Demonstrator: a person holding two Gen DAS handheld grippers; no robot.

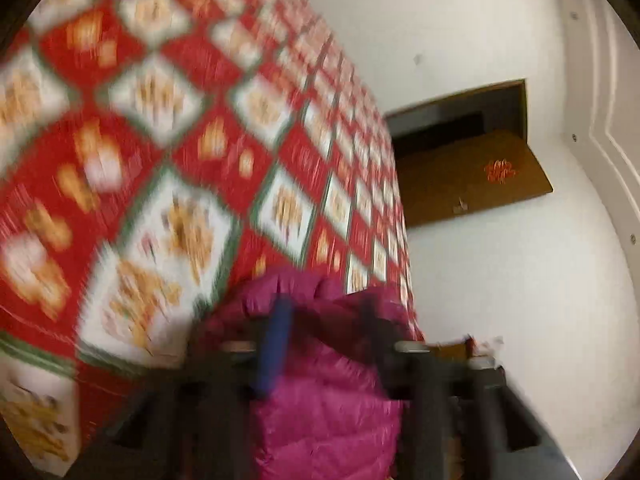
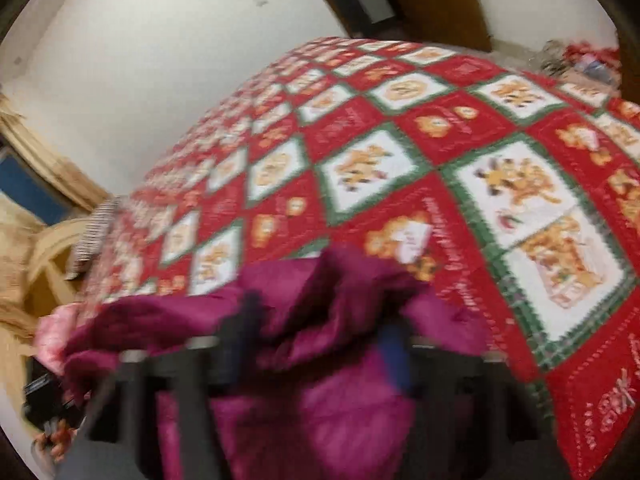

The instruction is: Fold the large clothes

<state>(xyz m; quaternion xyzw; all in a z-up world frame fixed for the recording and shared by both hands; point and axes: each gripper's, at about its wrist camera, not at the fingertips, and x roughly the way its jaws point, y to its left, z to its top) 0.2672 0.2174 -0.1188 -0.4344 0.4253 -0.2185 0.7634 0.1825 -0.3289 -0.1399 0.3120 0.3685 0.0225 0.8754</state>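
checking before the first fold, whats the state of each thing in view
magenta jacket: bunched and rumpled at the near edge of the bed, not yet laid flat.
left gripper: jaws apart, jacket fabric between the fingers, pads not pressing it.
right gripper: jaws apart over the jacket, no clamp visible.
patchwork bedspread: spread flat over the bed.
wooden door: standing open.
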